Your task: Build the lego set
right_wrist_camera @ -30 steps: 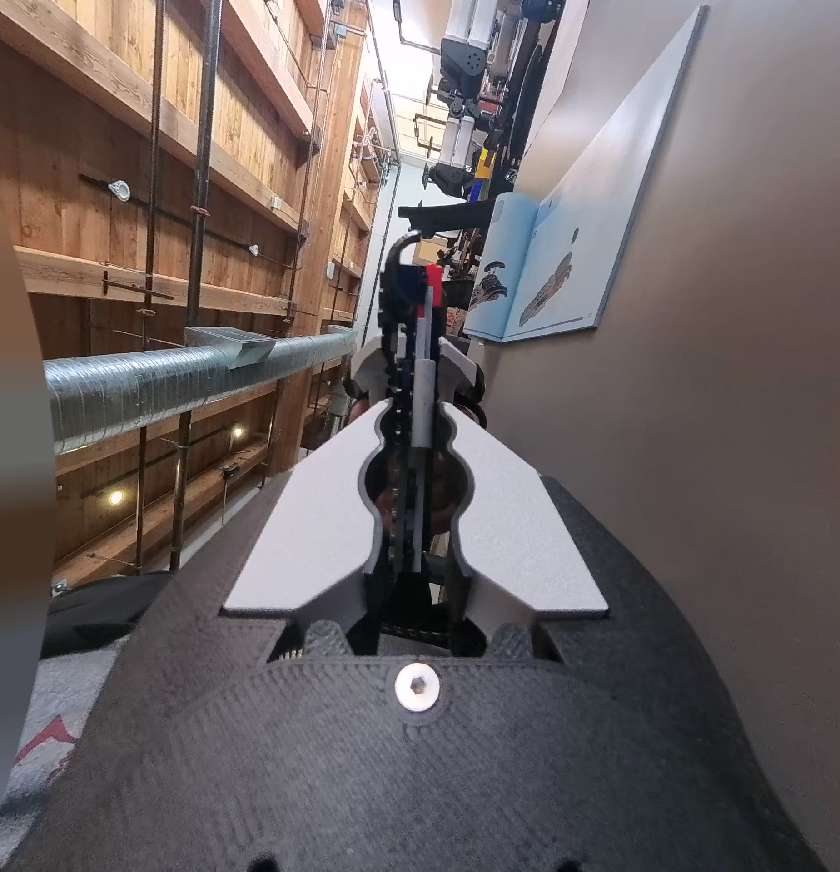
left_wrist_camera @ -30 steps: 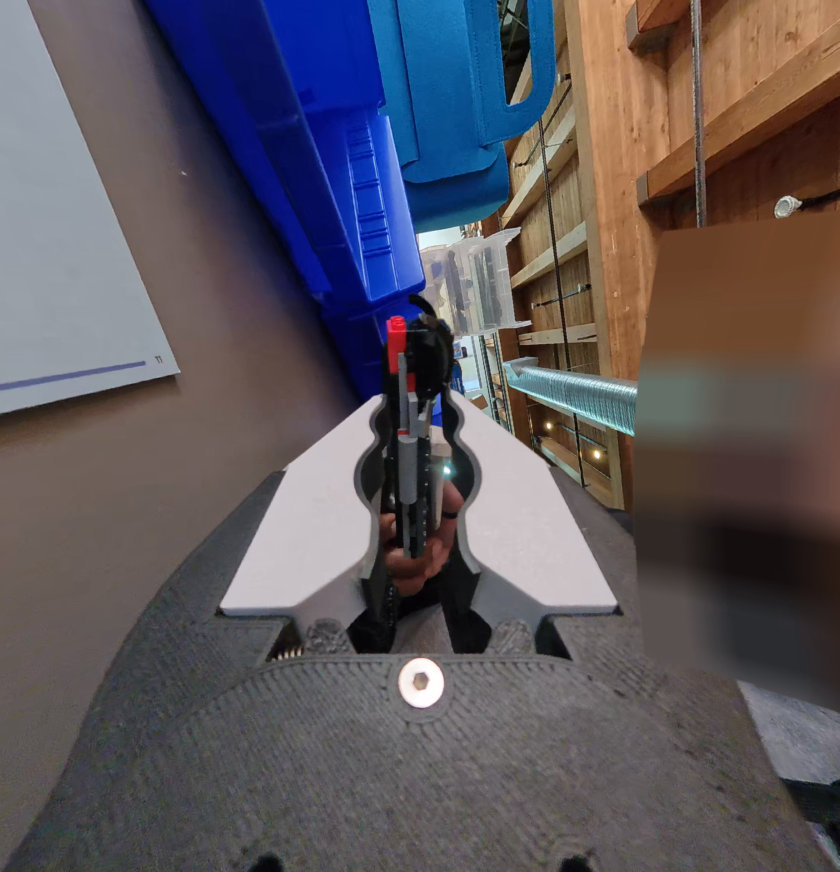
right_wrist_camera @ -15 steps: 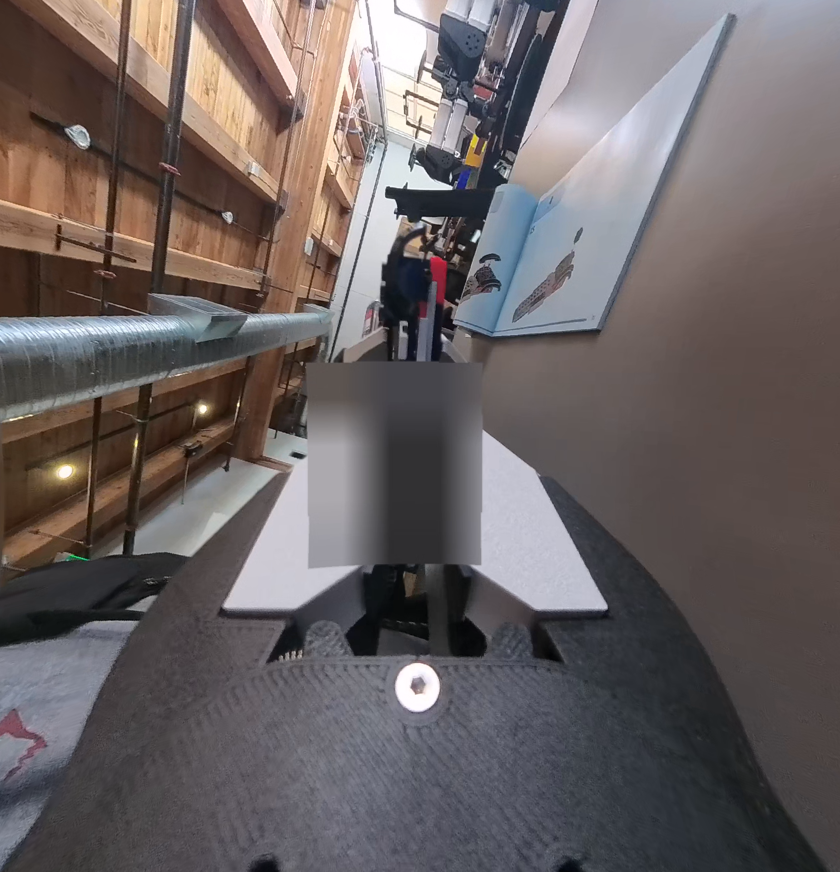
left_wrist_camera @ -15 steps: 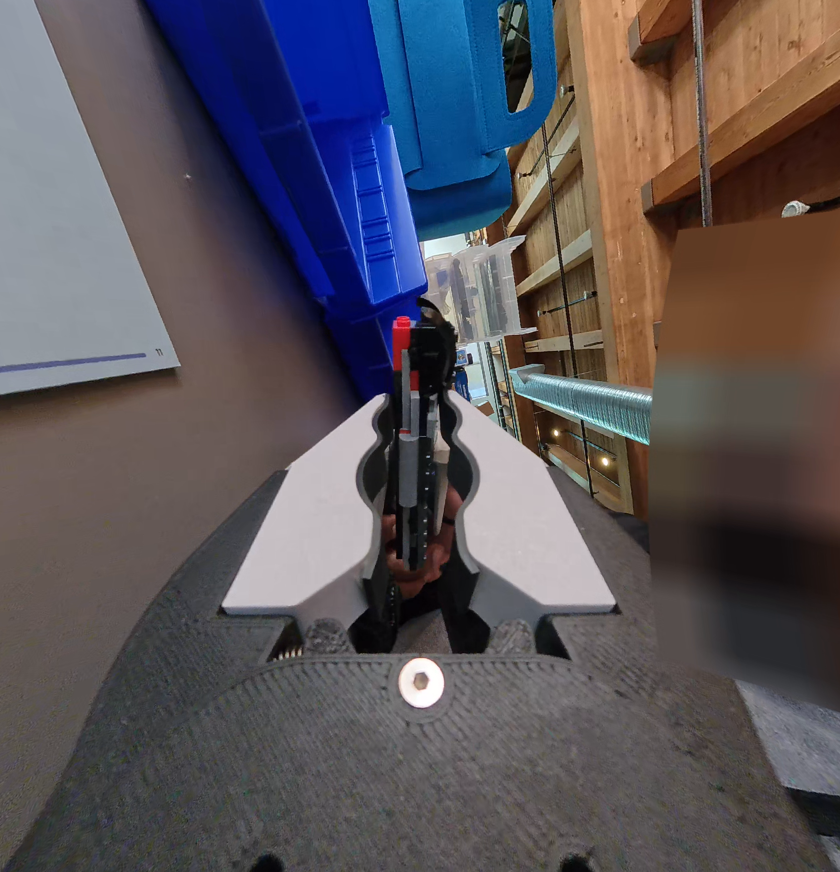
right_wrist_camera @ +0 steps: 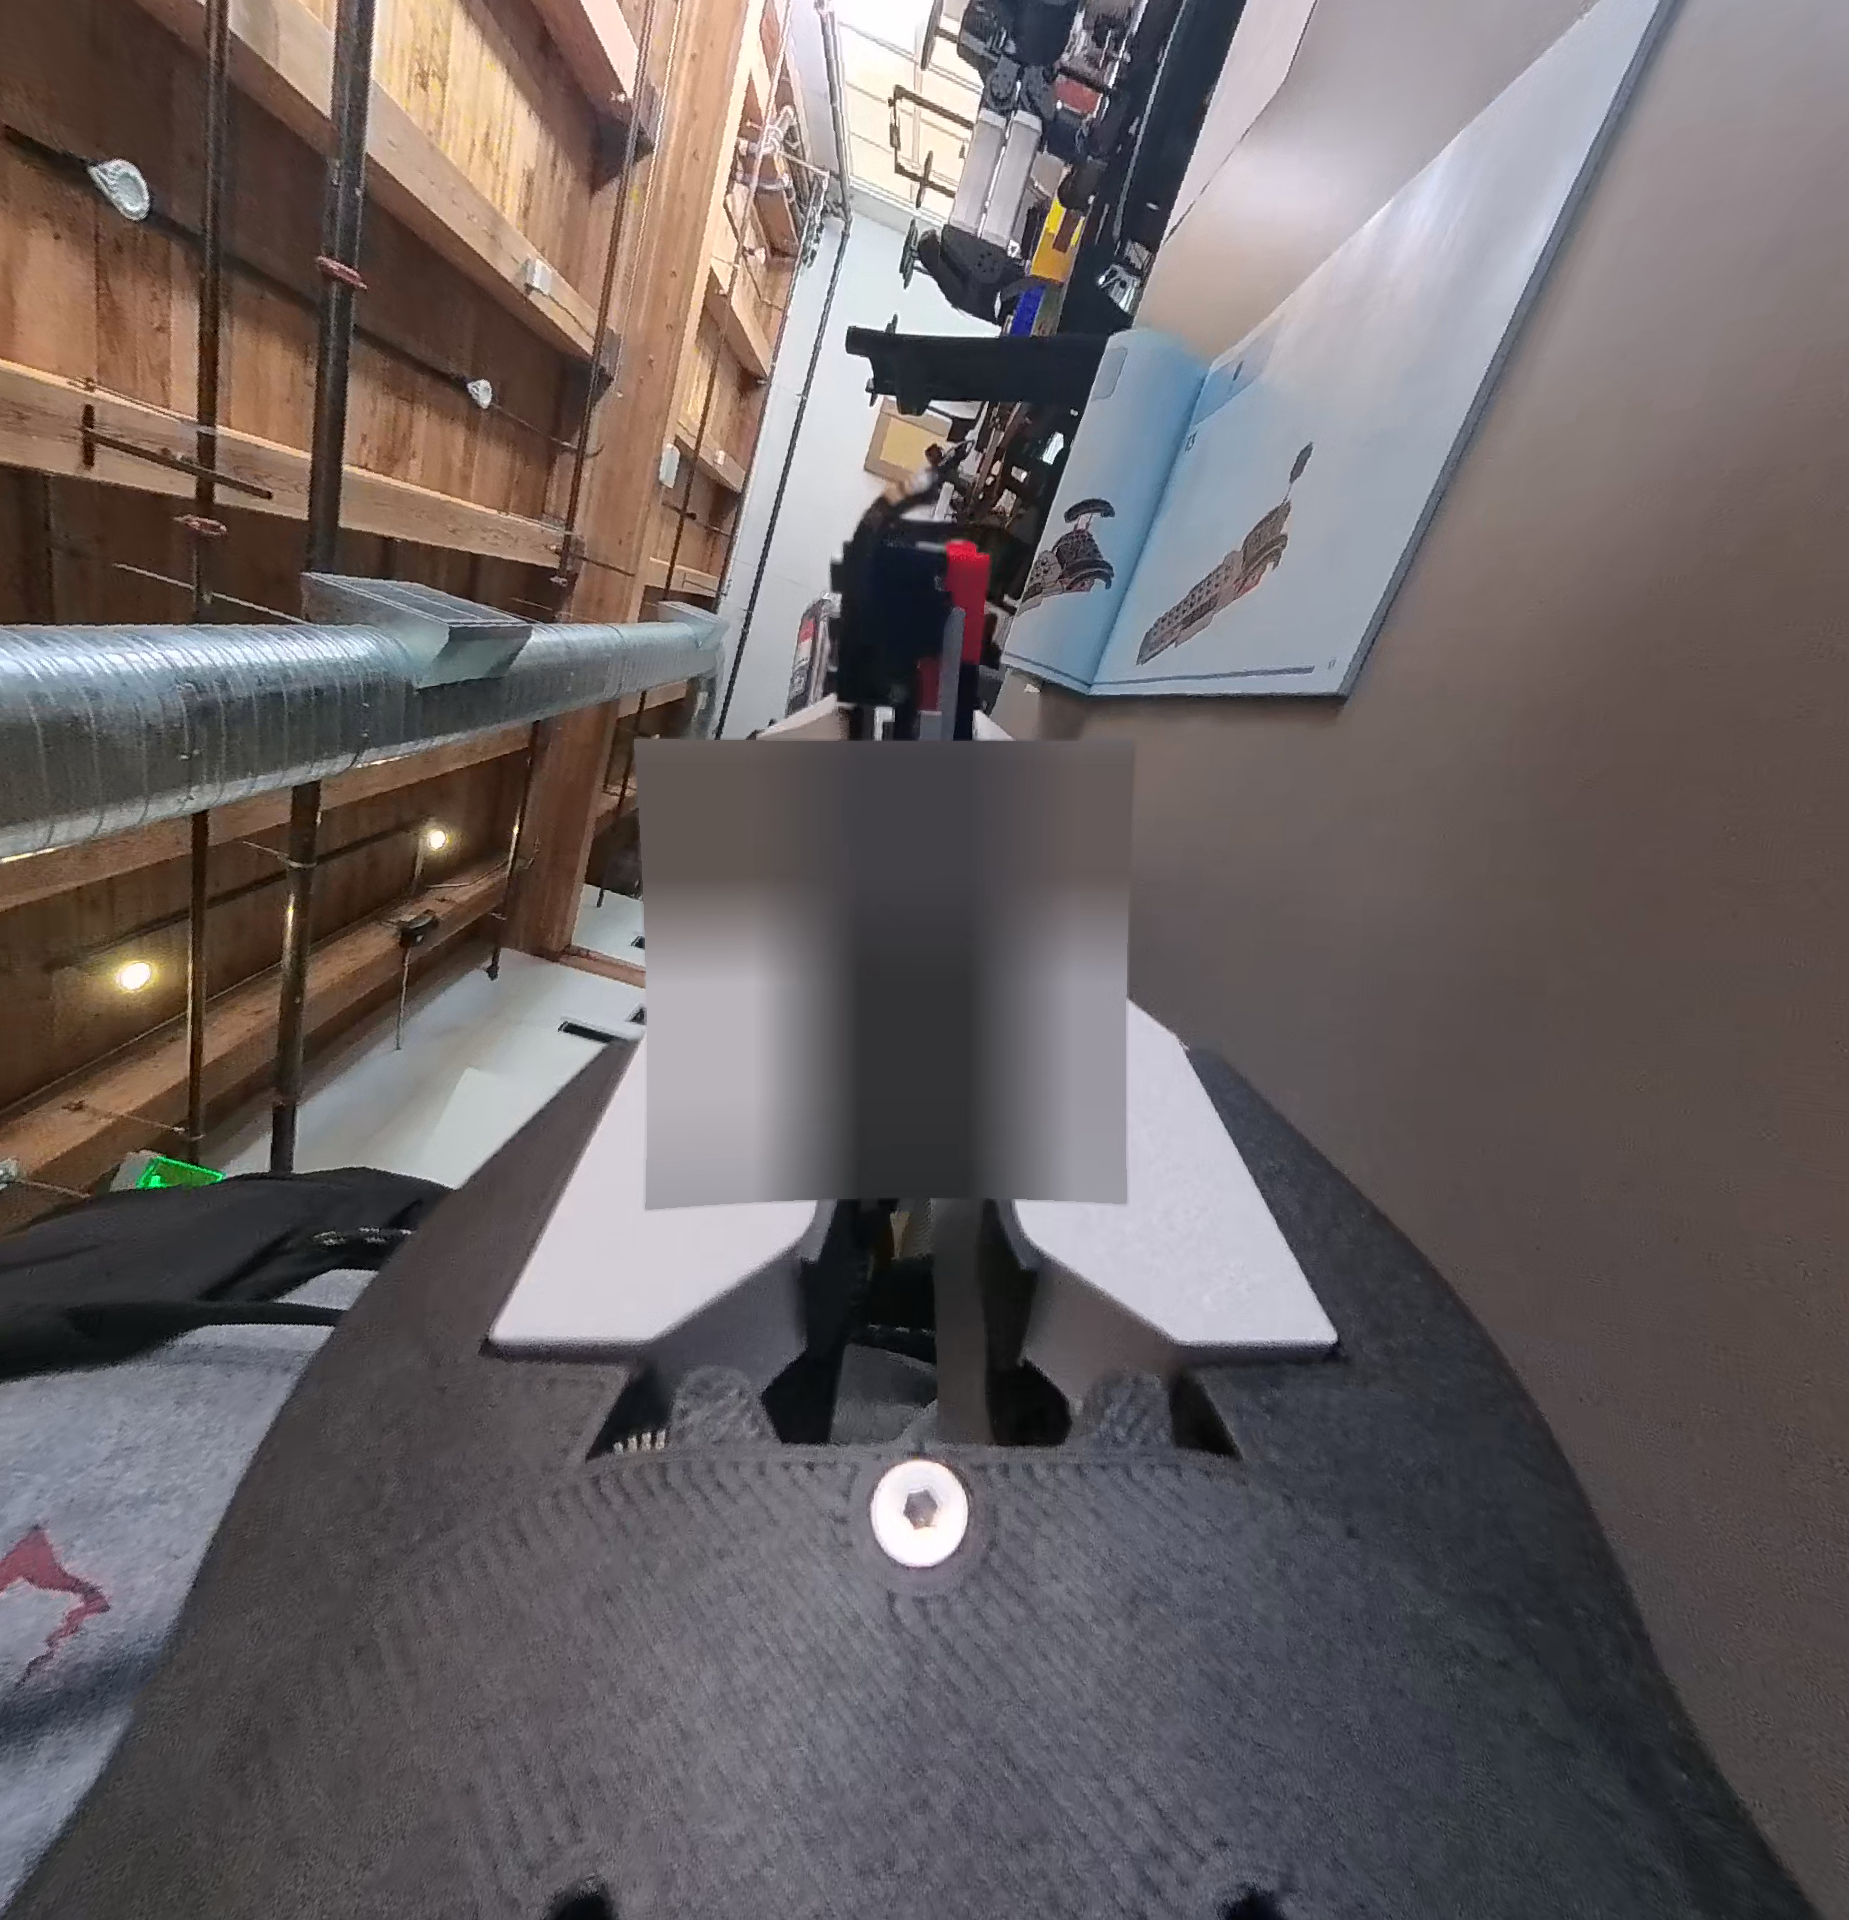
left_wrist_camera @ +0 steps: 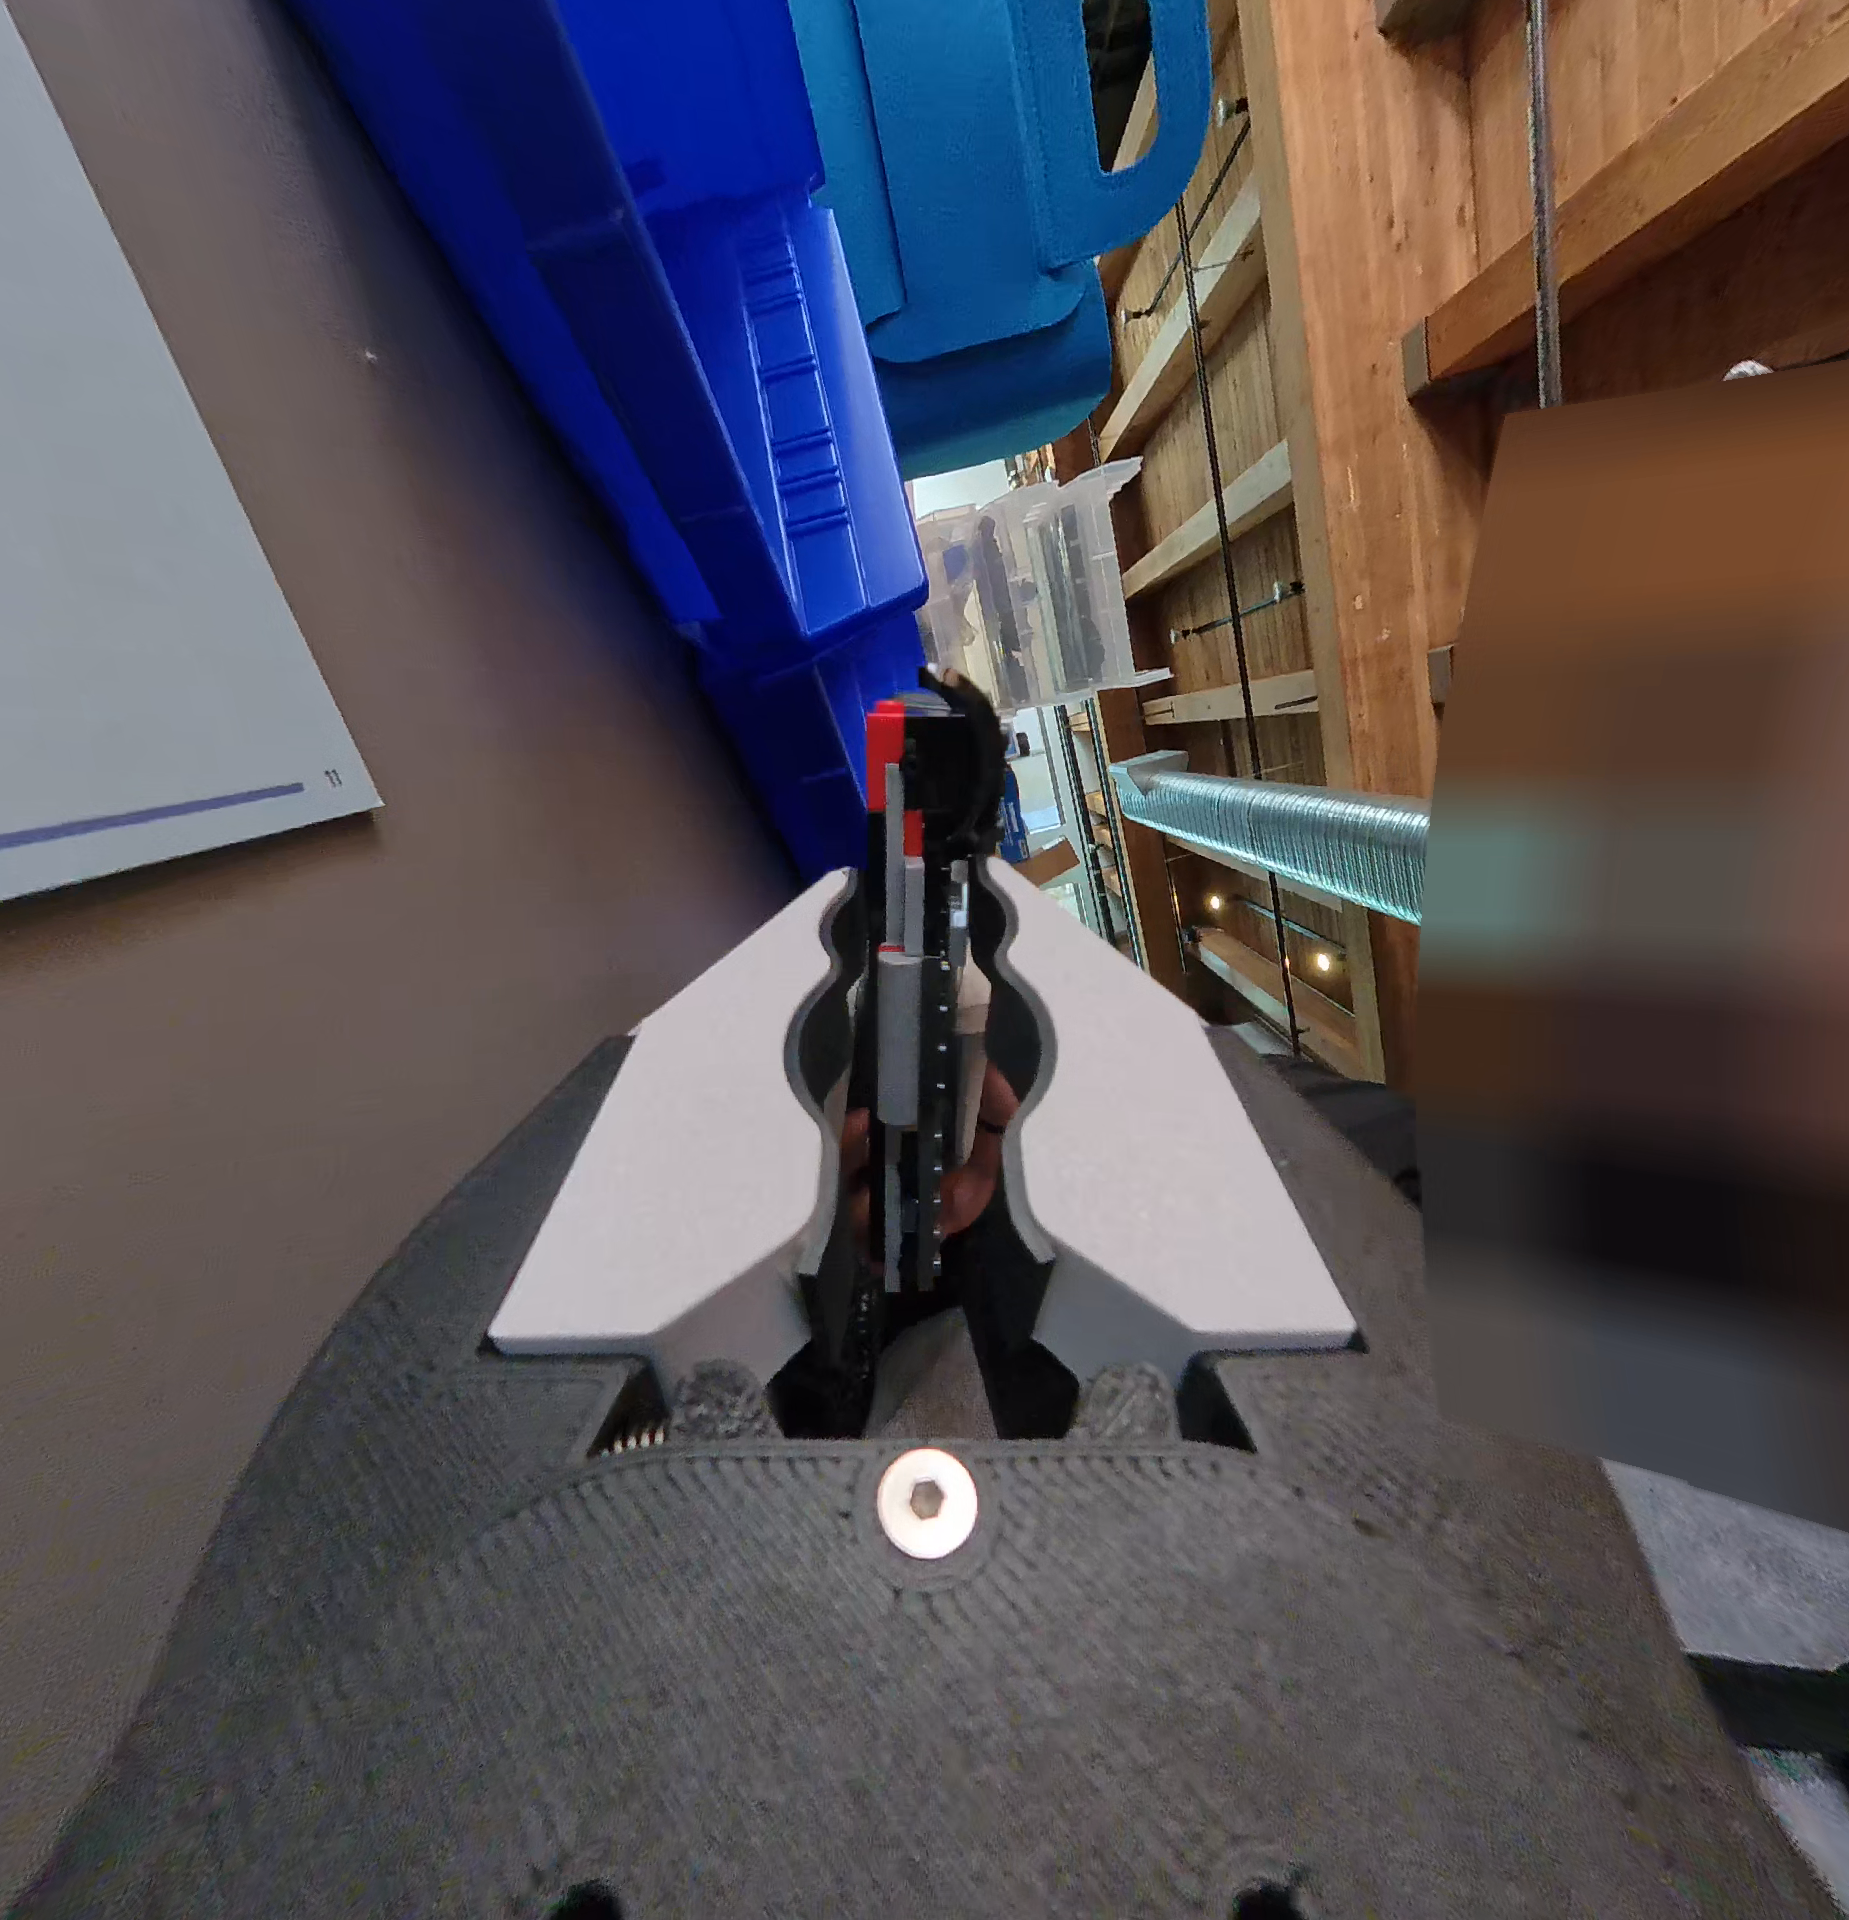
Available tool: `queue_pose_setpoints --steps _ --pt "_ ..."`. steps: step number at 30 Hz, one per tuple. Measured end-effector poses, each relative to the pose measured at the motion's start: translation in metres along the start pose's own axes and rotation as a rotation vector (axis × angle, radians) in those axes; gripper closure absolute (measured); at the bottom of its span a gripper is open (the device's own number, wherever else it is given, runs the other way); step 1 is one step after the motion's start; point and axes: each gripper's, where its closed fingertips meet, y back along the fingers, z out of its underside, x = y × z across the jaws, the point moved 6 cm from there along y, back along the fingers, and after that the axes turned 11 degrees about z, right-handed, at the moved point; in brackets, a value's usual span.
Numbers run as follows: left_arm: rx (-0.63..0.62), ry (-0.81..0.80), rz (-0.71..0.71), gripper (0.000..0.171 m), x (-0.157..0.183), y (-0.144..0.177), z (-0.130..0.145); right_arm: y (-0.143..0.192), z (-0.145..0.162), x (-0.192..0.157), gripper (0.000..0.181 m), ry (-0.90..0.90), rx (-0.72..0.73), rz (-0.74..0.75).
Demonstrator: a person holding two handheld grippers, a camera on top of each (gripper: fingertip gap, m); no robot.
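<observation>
A slim lego assembly (left_wrist_camera: 904,1039) of black, grey and red parts is held between both grippers, which face each other above the brown table (left_wrist_camera: 380,1143). My left gripper (left_wrist_camera: 915,883) is shut on it, and its red tip sticks out past the fingertips. In the right wrist view the assembly (right_wrist_camera: 915,623) shows above a blur patch that hides my right gripper's (right_wrist_camera: 899,790) fingertips. Its fingers (right_wrist_camera: 1159,1247) stand close together with the assembly running between them. A hand shows through the gap behind the left fingers.
An open instruction booklet (right_wrist_camera: 1211,582) lies on the table (right_wrist_camera: 1522,935); one page (left_wrist_camera: 120,520) shows in the left view. Blue bins (left_wrist_camera: 639,312) and a clear parts box (left_wrist_camera: 1045,592) stand beyond. A metal duct (right_wrist_camera: 224,717) and wooden shelving lie behind. The grippers are tip to tip, or close to it.
Both grippers keep their hold on the assembly. The right wrist view has shifted a little, so the booklet and duct sit lower in the picture.
</observation>
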Motion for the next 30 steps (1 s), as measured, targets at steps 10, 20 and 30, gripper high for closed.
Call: queue_pose_setpoints --steps 10,20,30 --pt "-0.108 -0.012 0.023 0.153 0.001 0.002 -0.003 -0.002 0.000 -0.001 0.164 0.026 -0.066 -0.020" --pt "-0.134 -0.014 0.029 0.153 0.000 0.005 -0.003 -0.005 0.002 -0.002 0.164 0.050 -0.113 -0.026" --pt "-0.091 0.016 0.061 0.154 -0.006 0.008 0.000 -0.004 -0.008 -0.001 0.160 0.089 -0.067 -0.013"
